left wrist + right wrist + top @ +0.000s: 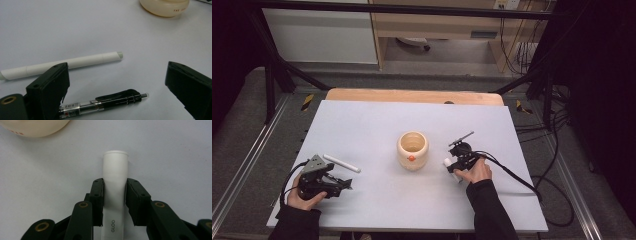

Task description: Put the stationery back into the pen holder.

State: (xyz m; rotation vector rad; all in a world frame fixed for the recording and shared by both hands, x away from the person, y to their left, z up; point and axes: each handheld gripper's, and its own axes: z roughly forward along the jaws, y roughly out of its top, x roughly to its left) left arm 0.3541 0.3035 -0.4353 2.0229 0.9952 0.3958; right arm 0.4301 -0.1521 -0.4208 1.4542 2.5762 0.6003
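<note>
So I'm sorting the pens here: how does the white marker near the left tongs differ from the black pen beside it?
The white marker is plain white and opaque; the black pen has a clear barrel and a black grip and clip. The white marker looks longer and thicker than the black pen. The white marker lies beyond the left tongs, the black pen between their open jaws. Both lie flat, untouched.

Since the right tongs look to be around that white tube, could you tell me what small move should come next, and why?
Probably lift it a little. The right tongs have their pads against both sides of the white tube, which lies flat on the table beside the cream cup. Raising it slightly would likely free it to be carried toward the cup.
</note>
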